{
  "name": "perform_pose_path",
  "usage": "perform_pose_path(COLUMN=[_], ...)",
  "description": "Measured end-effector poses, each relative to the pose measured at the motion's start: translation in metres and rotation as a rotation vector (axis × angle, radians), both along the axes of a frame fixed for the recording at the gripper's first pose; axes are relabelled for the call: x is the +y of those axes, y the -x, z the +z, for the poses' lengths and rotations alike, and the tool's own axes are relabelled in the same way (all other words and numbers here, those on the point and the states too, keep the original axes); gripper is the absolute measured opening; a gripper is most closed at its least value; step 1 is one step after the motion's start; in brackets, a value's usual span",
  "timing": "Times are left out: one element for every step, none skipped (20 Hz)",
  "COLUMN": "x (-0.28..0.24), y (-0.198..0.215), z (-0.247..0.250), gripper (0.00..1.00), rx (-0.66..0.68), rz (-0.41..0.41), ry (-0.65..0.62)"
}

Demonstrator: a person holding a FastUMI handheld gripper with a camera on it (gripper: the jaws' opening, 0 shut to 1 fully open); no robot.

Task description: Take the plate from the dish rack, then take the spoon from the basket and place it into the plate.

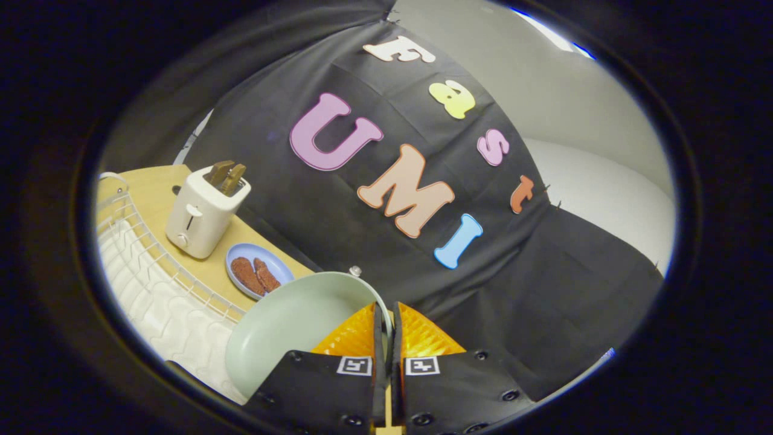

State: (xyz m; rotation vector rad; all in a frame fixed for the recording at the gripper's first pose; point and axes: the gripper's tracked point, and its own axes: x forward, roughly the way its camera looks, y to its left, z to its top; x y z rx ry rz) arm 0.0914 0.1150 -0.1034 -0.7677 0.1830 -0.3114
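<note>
I'm clamping my tool (386, 320) nearly closed on the pale green plate's (290, 326) rim, holding it lifted and tilted. Dish rack (151, 266) is lying just beyond the plate, toaster (202, 211) and blue dish (259, 272) sitting past it on the surface (151, 193).

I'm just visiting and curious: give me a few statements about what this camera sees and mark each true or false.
1. The tool is shut on the rim of the pale green plate. True.
2. The toaster is empty. False: bread slices stick up from its slots.
3. The small blue plate holds two brown pieces. True.
4. The green plate stands in the white wire dish rack. False: the tool holds it beside the rack.
</note>
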Motion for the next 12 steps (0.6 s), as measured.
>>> perform_pose_path(x=[-0.007,-0.016,-0.025,-0.035,-0.047,-0.058,-0.068,-0.078,-0.088,-0.096,-0.104,-0.111], y=[0.002,0.004,0.005,0.008,0.01,0.013,0.016,0.02,0.024,0.028,0.032,0.037], z=[0.004,0.011,0.016,0.02,0.023,0.026,0.026,0.025,0.022,0.02,0.017,0.015], gripper=[0.06,0.06,0.06,0.06,0.06,0.06,0.06,0.06,0.06,0.06,0.06,0.06], rx=[-0.01,-0.019,-0.028,-0.035,-0.042,-0.045,-0.044,-0.037,-0.032,-0.026,-0.021,-0.015], rz=[-0.006,-0.014,-0.024,-0.034,-0.049,-0.063,-0.076,-0.088,-0.099,-0.107,-0.115,-0.119], ry=[-0.018,-0.037,-0.057,-0.074,-0.084,-0.091,-0.099,-0.107,-0.122,-0.134,-0.145,-0.154])
